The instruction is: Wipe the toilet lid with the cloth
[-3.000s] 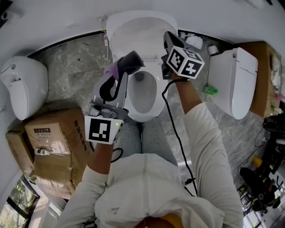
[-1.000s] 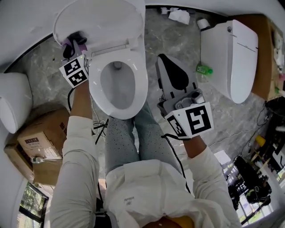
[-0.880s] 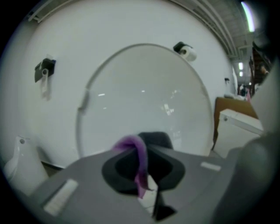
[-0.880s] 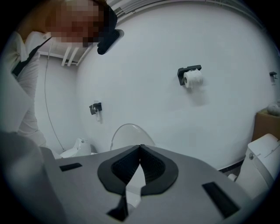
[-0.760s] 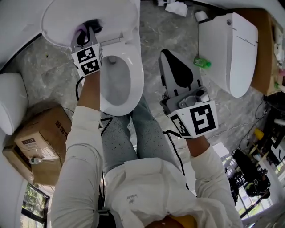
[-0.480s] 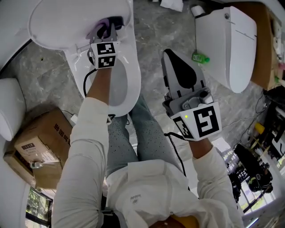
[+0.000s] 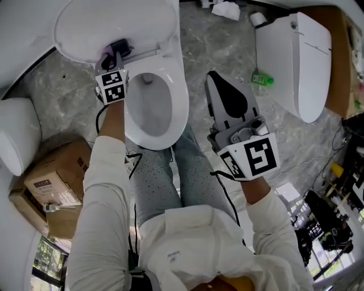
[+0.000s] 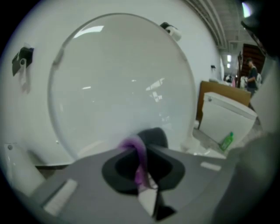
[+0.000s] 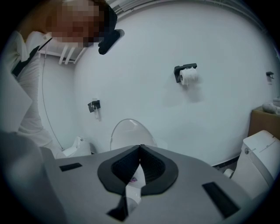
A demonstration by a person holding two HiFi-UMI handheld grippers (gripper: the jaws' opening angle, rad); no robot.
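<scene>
The white toilet lid stands raised behind the open bowl. In the head view my left gripper is at the lid's lower edge near the hinge, shut on a purple cloth. In the left gripper view the lid fills the picture, and the purple cloth hangs pinched between the dark jaws of the left gripper, right against the lid. My right gripper hovers over the floor to the right of the bowl, jaws shut with nothing in them. The right gripper view shows the lid farther off.
A second toilet stands at the right with a green bottle beside it. Another white fixture and cardboard boxes are at the left. Crumpled tissue lies on the marble floor. A paper roll holder hangs on the wall.
My left gripper swept the cloth rightward across the lid's lower part, then came back left and down toward the hinge. The right gripper has hardly moved and stays shut.
</scene>
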